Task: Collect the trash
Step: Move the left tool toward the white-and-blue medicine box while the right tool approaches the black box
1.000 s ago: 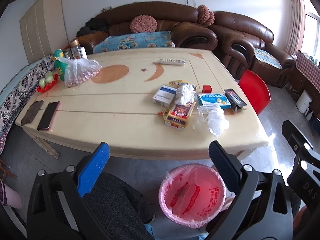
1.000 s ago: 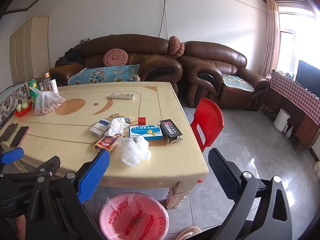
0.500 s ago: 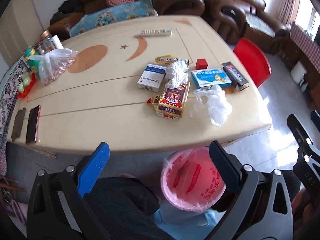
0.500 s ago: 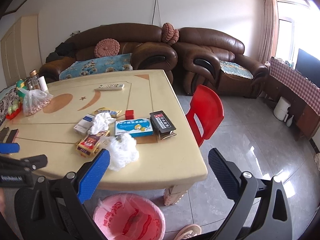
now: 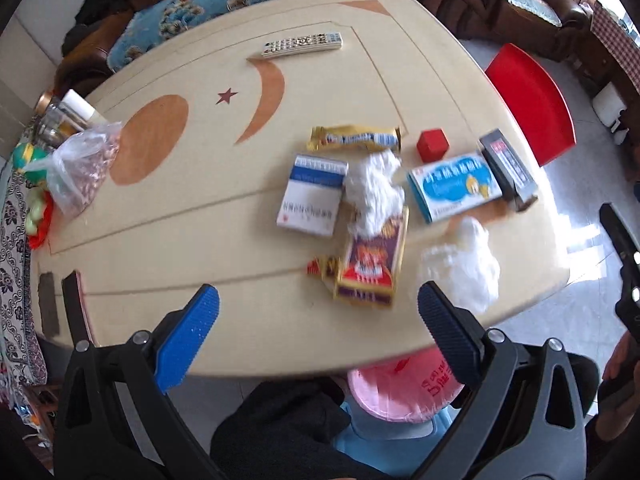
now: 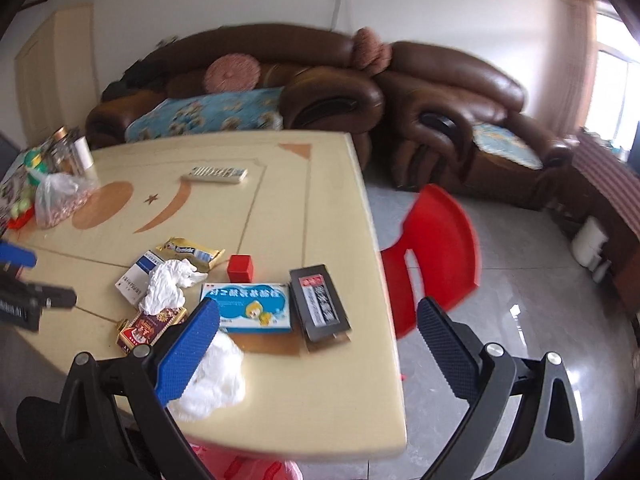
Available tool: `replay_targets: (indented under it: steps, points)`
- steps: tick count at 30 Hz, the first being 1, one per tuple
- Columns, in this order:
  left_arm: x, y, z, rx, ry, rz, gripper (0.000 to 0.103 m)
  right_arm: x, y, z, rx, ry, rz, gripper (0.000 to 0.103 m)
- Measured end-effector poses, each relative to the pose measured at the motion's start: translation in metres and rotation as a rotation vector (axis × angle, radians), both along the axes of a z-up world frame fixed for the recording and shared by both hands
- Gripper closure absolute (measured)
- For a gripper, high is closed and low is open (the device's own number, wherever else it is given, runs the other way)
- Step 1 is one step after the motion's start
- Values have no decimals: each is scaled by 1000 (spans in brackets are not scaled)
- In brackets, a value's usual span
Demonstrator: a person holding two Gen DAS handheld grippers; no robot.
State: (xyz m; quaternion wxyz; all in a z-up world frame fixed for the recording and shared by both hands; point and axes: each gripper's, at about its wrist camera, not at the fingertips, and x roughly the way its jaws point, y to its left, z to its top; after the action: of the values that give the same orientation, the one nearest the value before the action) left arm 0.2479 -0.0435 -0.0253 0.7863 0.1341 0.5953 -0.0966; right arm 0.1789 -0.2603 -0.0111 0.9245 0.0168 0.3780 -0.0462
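A: Since a second ago I have brought both tools forward and tipped them down over the tabletop (image 5: 208, 216); the litter now fills the left view and the pink-lined bin (image 5: 404, 384) has slid under the near edge.

B: Which piece is first?

A: Probably the crumpled white plastic bag (image 5: 464, 268) near the front edge, just ahead of my left tool (image 5: 318, 306). In the right view it lies partly behind the blue finger of my right tool (image 6: 318, 320).

B: How will it handle?

A: I judge it almost weightless, soft and slippery. It will collapse under a pinch, so I would bite into the thickest bunch, not a loose flap. The crumpled tissue (image 5: 372, 192), resting across the blue-and-white box (image 5: 312, 196) and the red-and-gold packet (image 5: 372, 264), should be just as light but less slick.

B: And the boxes?

A: Stiff cardboard, likely light; I would take them across the narrow sides. The yellow snack wrapper (image 5: 354, 138) lies flat, so it may be awkward to lift.

B: Tool state?

A: Both are spread wide, fingers well apart, holding nothing and touching nothing. The left hovers above the near tabletop; the right hangs over its front right corner.
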Motion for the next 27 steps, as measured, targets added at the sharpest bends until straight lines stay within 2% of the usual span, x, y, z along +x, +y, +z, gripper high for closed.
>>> replay_targets:
  steps: [5, 8, 11, 15, 18, 24, 27]
  points:
    - [39, -8, -11, 30, 82, -12, 6, 53, -14, -18, 45, 86, 54, 7]
    - [51, -11, -31, 41, 157, -32, 6, 77, -28, -32, 116, 133, 46, 7]
    - [60, -9, -51, 18, 231, -43, 6, 92, -37, -43, 146, 165, 33, 7]
    - [78, -4, -70, -1, 278, -38, 6, 112, -40, -60, 168, 217, 47, 7]
    - [88, -2, -79, 43, 270, -33, 6, 125, -43, -71, 189, 259, 59, 7]
    - [104, 0, -109, 89, 374, -31, 6, 142, -41, -86, 171, 321, 82, 7]
    - [109, 0, -121, 82, 417, -29, 6, 149, -39, -92, 156, 340, 84, 7]
